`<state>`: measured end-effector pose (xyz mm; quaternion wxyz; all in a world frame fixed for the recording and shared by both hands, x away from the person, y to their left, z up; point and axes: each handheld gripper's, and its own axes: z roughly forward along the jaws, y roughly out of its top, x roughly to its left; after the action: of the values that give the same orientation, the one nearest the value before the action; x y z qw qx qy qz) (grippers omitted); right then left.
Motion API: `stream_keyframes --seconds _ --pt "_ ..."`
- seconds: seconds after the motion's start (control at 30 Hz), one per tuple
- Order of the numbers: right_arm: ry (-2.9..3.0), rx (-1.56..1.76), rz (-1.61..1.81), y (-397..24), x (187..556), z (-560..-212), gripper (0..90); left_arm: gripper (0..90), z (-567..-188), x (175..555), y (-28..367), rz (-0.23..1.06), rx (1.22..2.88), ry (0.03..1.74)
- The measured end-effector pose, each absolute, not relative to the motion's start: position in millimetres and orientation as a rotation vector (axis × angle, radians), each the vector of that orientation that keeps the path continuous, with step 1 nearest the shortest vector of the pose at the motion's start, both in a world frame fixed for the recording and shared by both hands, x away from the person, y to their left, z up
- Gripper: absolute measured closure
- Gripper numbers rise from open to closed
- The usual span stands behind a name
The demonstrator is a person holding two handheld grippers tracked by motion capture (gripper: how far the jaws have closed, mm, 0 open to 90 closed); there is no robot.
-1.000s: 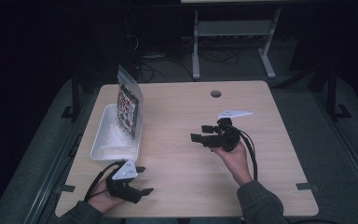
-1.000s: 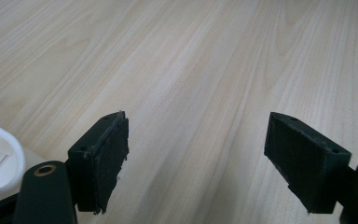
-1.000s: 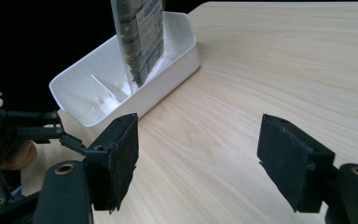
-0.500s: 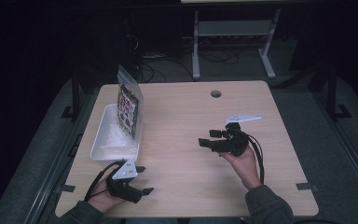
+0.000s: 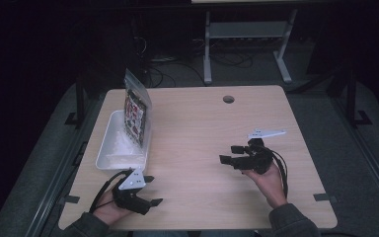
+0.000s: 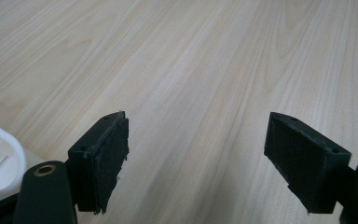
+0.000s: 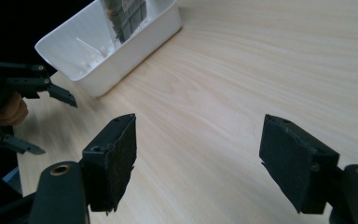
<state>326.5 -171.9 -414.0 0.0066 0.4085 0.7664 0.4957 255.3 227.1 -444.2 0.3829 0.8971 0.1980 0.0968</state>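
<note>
Rectangular white plastic tub [image 5: 109, 157] holds glossy printed packet [image 5: 134, 112] upright.

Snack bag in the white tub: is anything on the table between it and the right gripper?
Nothing visible. Bare table lies between the right gripper, its fingers open and empty, and the snack bag, which stands upright in the white tub. The left gripper sits nearer the person, off that line.
</note>
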Motion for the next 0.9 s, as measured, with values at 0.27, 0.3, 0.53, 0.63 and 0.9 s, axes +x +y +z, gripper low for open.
stream_keyframes --seconds 0.27,0.3,0.53,0.63,0.9 --pt "2.399 1.316 1.543 -188.1 315.3 -424.5 26.1 21.3 -443.9 255.3 226.3 0.245 2.284 0.501" --pt "2.399 1.321 1.544 -189.3 314.4 -425.5 26.1 21.3 -444.0 255.3 226.3 0.244 2.284 0.503" --pt "2.407 1.343 1.532 -200.2 305.4 -433.2 26.0 21.3 -444.1 255.6 226.0 0.24 2.284 0.504" --pt "2.418 1.355 1.52 -203.9 302.6 -437.8 26.0 21.3 -444.2 255.6 226.0 0.238 2.282 0.506" --pt "2.421 1.4 1.519 -212.3 291.3 -450.2 25.8 21.3 -444.3 255.7 225.8 0.235 2.283 0.508"
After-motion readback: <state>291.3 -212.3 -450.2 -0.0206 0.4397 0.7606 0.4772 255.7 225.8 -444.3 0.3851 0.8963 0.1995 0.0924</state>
